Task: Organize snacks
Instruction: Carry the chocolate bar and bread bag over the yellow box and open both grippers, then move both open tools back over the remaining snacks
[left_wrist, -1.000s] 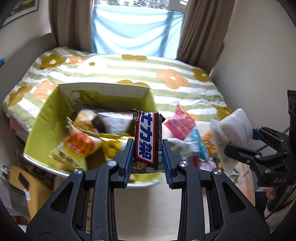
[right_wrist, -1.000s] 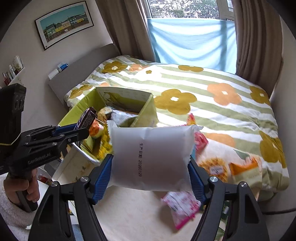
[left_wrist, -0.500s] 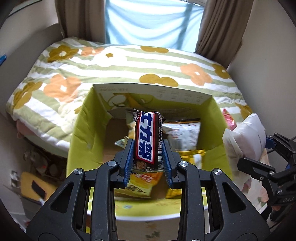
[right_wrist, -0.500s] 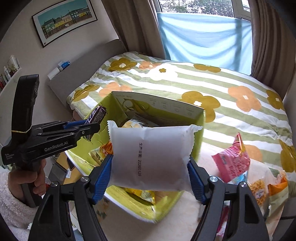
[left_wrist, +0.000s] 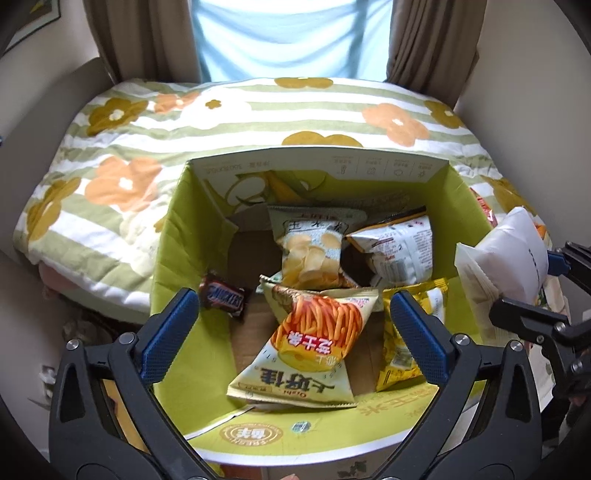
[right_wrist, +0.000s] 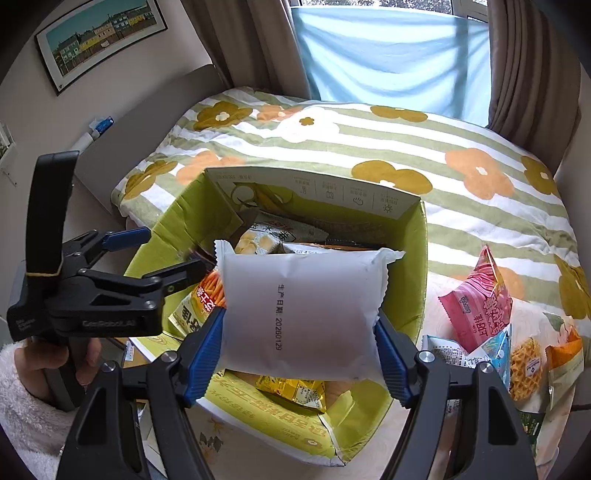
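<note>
A yellow-green cardboard box stands open at the foot of the bed and holds several snack bags. My left gripper is open and empty above the box's near side. A Snickers bar lies inside the box by its left wall. My right gripper is shut on a white snack pouch and holds it over the box. The pouch also shows in the left wrist view, beside the box's right wall. The left gripper shows open in the right wrist view.
A bed with a striped flowered cover lies behind the box. Several loose snack packs, a pink one among them, lie to the right of the box. A wall stands to the right, curtains and a window behind.
My left gripper has opened and let go of the Snickers bar, which now lies in the box. My right gripper has carried the white pouch over the box.
</note>
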